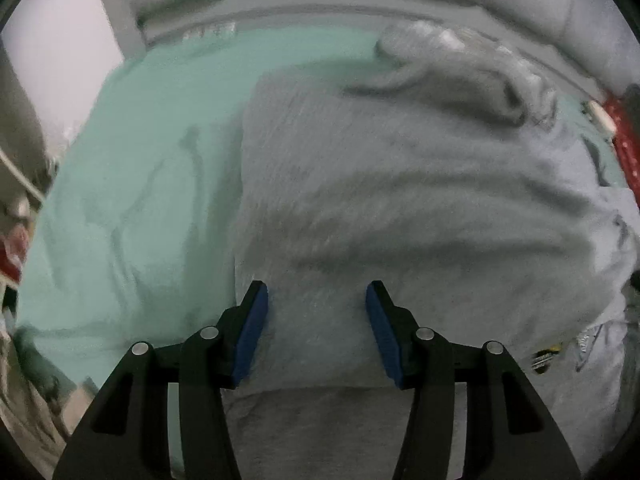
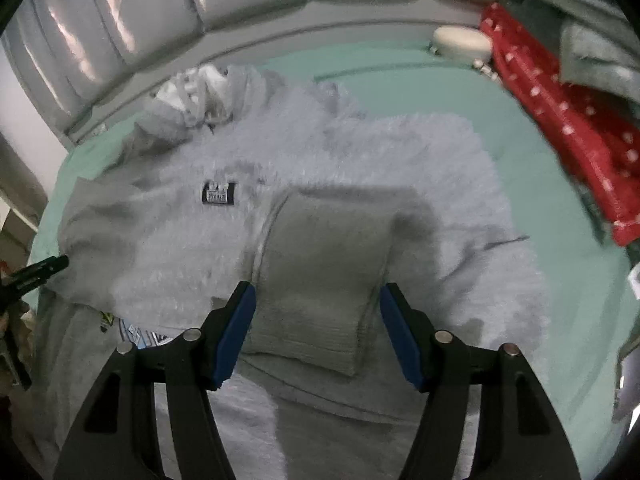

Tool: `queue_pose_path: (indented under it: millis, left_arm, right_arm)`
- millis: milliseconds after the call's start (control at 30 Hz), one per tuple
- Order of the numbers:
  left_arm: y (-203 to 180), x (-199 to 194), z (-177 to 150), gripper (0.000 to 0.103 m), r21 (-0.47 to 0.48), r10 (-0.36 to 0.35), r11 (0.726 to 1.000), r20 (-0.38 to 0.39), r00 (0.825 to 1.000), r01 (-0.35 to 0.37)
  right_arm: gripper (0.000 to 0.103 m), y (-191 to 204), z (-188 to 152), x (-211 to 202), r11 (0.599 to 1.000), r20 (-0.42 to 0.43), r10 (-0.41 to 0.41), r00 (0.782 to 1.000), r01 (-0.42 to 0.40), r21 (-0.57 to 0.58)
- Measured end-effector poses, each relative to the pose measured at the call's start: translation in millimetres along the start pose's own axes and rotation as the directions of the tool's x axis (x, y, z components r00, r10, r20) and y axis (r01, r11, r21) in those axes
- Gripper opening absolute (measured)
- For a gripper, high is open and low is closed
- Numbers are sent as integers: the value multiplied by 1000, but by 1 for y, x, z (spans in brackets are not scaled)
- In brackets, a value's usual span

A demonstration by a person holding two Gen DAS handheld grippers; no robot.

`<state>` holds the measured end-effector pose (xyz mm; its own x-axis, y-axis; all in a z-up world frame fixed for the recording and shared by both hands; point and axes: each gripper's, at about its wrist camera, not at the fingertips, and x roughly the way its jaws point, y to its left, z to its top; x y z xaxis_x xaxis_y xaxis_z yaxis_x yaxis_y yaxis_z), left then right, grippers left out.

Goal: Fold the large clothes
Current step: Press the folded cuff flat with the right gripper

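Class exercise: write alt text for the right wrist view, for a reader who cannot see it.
A fluffy pale grey fleece hooded top lies spread on a mint green bed sheet, its ribbed grey cuff between the open blue-padded fingers of the right hand-held gripper. A red white-dotted cloth lies at the right; a padded grey headboard runs behind.
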<state>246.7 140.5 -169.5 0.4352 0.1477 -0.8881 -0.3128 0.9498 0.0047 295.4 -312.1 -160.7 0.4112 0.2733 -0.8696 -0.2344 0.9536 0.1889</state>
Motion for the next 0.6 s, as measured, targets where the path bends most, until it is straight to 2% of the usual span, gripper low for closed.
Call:
queue_pose_path:
  millis: [133, 233, 367, 433, 500, 600]
  left_arm:
    - [-3, -15, 10, 54, -6, -20, 1000, 47, 999, 21]
    - [-18, -46, 22, 54, 49, -109, 993, 153, 982, 103]
    - [-36, -68, 31, 54, 109, -150, 986, 239, 959, 127]
    - [-38, -67, 33, 54, 89, -174, 984, 242, 954, 157]
    - [-33, -56, 33, 54, 38, -222, 975, 203, 954, 218]
    - [-24, -41, 36, 54, -32, -249, 966, 158, 956, 257]
  right_arm:
    - [65, 5, -1, -5, 1000, 11, -15, 1000, 15, -17]
    - [65, 8, 1, -20, 1000, 46, -9, 999, 11, -30]
    - [65, 20, 18, -32, 995, 101, -18, 995, 28, -94]
    - [65, 26, 32, -34, 993, 119, -12, 993, 26, -115]
    - [65, 35, 53, -31, 992, 117, 7, 993, 8, -123]
    - [65, 49, 78, -26, 991, 130, 30, 991, -12, -133]
